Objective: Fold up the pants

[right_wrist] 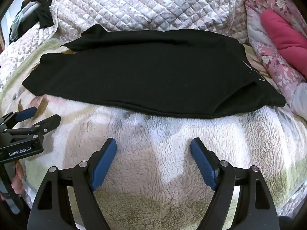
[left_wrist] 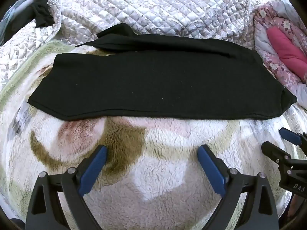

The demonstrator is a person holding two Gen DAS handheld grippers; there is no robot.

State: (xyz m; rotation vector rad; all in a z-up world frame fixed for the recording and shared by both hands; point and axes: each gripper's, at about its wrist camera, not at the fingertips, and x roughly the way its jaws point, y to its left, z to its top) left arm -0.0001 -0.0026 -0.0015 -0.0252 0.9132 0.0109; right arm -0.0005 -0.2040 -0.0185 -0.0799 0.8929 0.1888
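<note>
A home bedroom: fleece blanket [left_wrist: 153, 172], quilted bedspread [left_wrist: 153, 3], floral pink bedding [right_wrist: 268, 57] on a bed.

Soft cloth throughout
Matt black knit pants [left_wrist: 153, 80] on a shaggy fleece blanket [left_wrist: 163, 172]; slightly glossy quilted bedspread [left_wrist: 153, 5] behind.

Lighting: bright, even daylight in both wrist views; source not visible. Shadows: soft, thin band under the near edge of the flat black fabric pants [left_wrist: 153, 80] [right_wrist: 145, 72]. Exposure: black cloth reads almost textureless; pale quilted satin bedspread [left_wrist: 153, 5] [right_wrist: 145, 3] shows mild sheen. Distortion: strong fisheye bulge, dark vignetted corners. Focus: sharp centrally, slightly soft at rims.
</note>
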